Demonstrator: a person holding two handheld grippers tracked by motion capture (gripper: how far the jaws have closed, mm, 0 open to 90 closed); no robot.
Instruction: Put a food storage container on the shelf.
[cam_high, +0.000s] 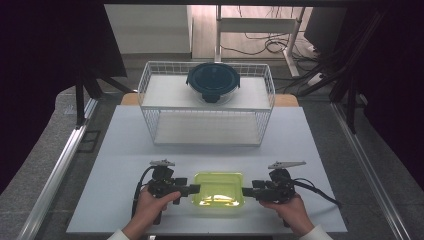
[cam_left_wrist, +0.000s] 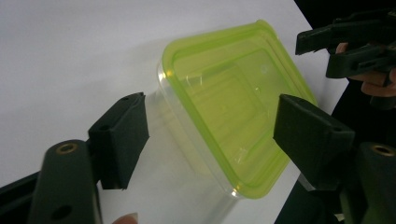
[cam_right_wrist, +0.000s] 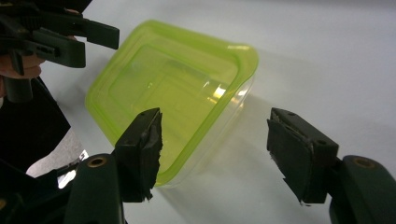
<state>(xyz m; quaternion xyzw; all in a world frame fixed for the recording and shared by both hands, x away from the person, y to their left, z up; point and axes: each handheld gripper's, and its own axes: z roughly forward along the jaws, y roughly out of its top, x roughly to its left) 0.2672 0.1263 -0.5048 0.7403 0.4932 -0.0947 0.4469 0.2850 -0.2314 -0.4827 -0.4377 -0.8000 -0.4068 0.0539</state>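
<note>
A clear rectangular container with a lime-green lid (cam_high: 218, 188) lies on the white table (cam_high: 125, 150) near its front edge. My left gripper (cam_high: 196, 189) points at its left end and my right gripper (cam_high: 245, 191) at its right end. In the left gripper view the container (cam_left_wrist: 229, 107) sits between the spread jaws of the left gripper (cam_left_wrist: 212, 133), and a gap separates the left pad (cam_left_wrist: 122, 135) from the clear wall. In the right gripper view the right gripper (cam_right_wrist: 215, 142) straddles a corner of the container (cam_right_wrist: 173, 88), its right pad (cam_right_wrist: 299, 156) well clear. Both grippers are open.
A white wire rack (cam_high: 206, 107) stands at the back of the table, with a round glass bowl under a dark lid (cam_high: 213, 82) on its top shelf. The lower shelf holds nothing. Bare table lies between the rack and the container. Cables and a metal frame lie beyond.
</note>
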